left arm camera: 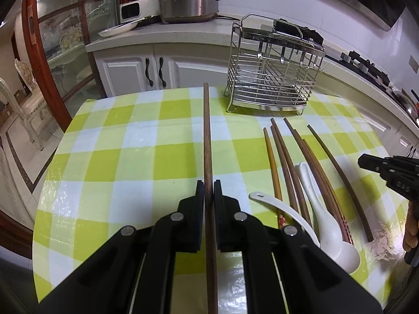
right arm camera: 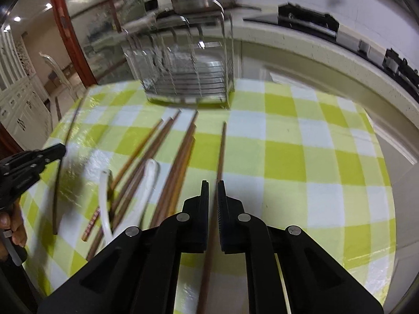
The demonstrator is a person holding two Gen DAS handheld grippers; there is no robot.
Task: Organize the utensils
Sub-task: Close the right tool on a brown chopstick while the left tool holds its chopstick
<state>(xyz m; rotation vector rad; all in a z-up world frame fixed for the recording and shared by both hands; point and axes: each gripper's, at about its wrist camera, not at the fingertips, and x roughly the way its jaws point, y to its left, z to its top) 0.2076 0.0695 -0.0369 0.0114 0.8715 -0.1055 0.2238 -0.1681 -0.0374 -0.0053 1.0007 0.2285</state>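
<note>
Brown chopsticks (left arm camera: pixel 288 162) and white spoons (left arm camera: pixel 324 214) lie before wire rack (left arm camera: pixel 272 65).

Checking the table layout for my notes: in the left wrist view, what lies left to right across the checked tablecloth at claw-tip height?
Chopstick clamped in the left claw → handle of the small white spoon → loose chopsticks → large white spoon → lone dark chopstick → right claw.

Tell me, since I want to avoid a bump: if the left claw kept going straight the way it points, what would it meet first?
Probably the checked tablecloth. The left claw, shut on a chopstick, points down at bare cloth left of the wire rack; the chopstick's far tip would likely touch first, though depth is unclear.
</note>
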